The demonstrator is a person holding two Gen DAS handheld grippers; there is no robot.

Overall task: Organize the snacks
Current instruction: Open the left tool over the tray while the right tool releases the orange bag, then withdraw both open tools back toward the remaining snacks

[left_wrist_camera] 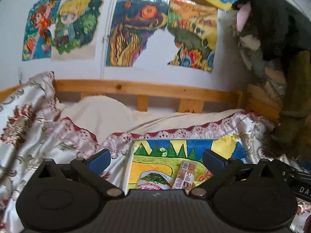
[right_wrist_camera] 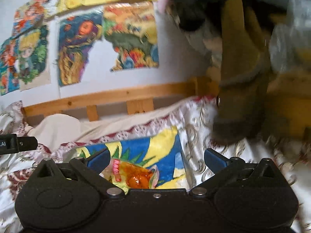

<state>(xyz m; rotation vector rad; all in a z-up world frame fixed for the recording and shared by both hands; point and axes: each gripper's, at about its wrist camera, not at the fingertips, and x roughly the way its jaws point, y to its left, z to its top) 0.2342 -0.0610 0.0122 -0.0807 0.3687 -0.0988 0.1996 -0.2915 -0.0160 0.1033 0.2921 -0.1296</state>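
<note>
Hovering wide and empty, left claw (left_wrist_camera: pixel 156 158) and right claw (right_wrist_camera: pixel 157 158) sit above snacks on the drawing (left_wrist_camera: pixel 155 151) on the bed: bar (left_wrist_camera: pixel 184 176), pouch (left_wrist_camera: pixel 153 181), orange candy (right_wrist_camera: pixel 136 176). Soft, rumpled bedding could let wrappers slide or tip during regrasp.

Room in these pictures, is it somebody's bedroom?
Probably a bedroom, maybe a child's. There is a wooden bed rail, a shiny patterned bedspread, and colourful drawings stuck on the wall. Snack packets lie on a drawing spread on the bed.
</note>
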